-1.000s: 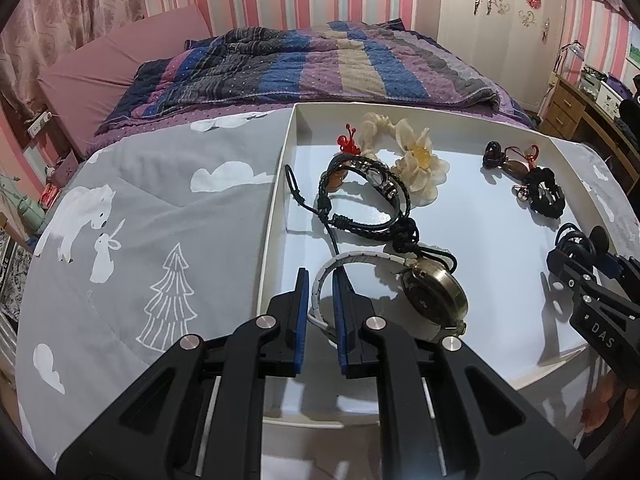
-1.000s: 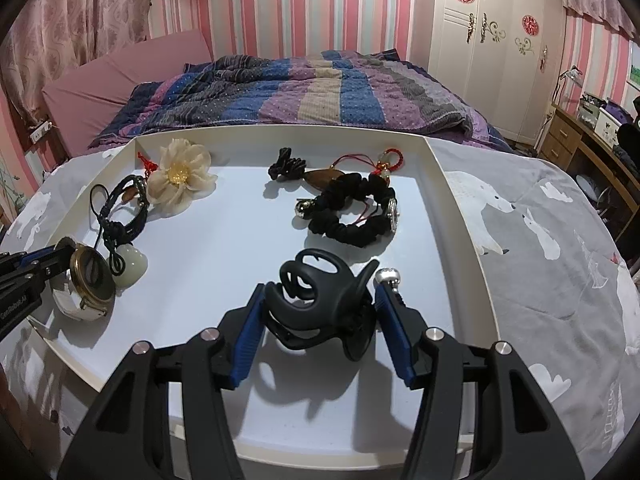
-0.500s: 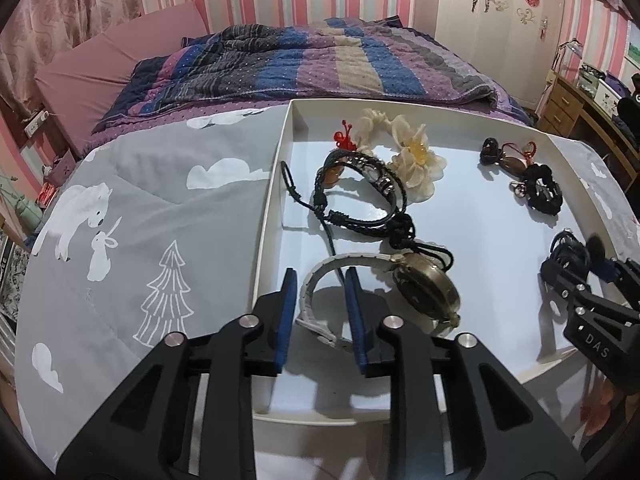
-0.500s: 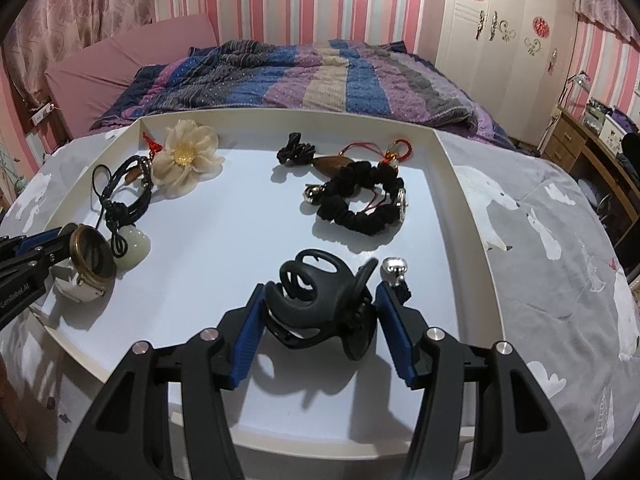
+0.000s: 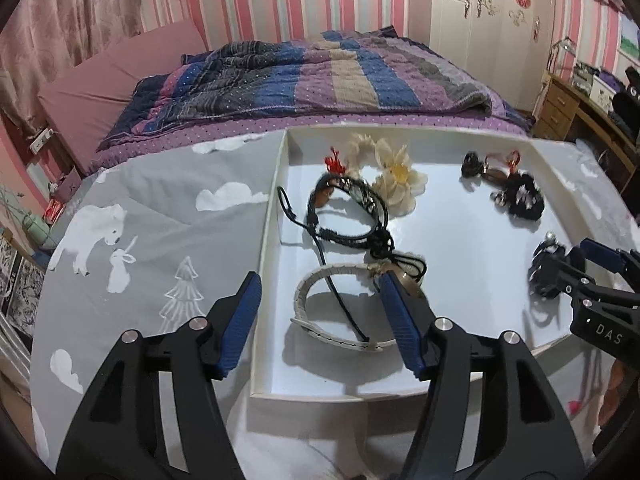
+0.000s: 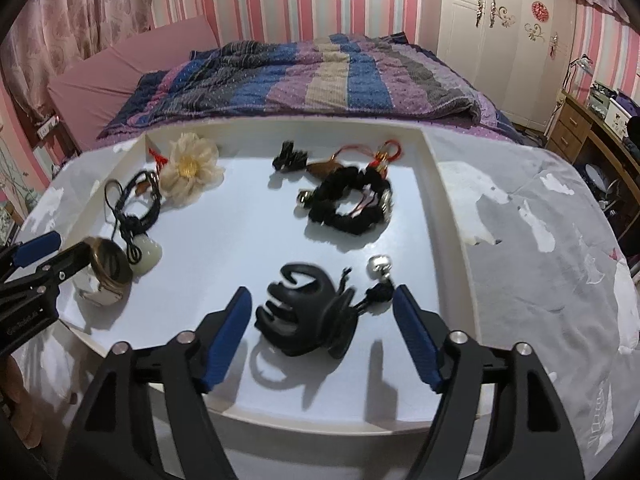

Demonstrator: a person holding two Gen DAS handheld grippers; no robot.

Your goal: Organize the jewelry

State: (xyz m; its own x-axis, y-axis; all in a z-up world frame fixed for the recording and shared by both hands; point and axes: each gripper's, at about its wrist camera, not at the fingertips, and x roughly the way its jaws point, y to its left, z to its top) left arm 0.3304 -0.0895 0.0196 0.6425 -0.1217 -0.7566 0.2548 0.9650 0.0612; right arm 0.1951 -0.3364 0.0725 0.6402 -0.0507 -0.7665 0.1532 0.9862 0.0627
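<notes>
One white tray (image 6: 448, 216) is holding maybe seven jewelry pieces. Both claws have just been opening: the left gripper (image 5: 316, 322) let go of the watch (image 5: 340, 312), the right gripper (image 6: 322, 334) the hair clip (image 6: 308, 312).

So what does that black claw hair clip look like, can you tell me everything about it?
The black claw hair clip looks like shiny, hard plastic, with curved teeth that curl over like hooked fingers. It lies on the white tray, near its front edge, and casts a dark shadow there. A thin black cord with a silver bell sits against its right side. The right gripper has just opened; its blue pads stand on either side without touching it.
</notes>
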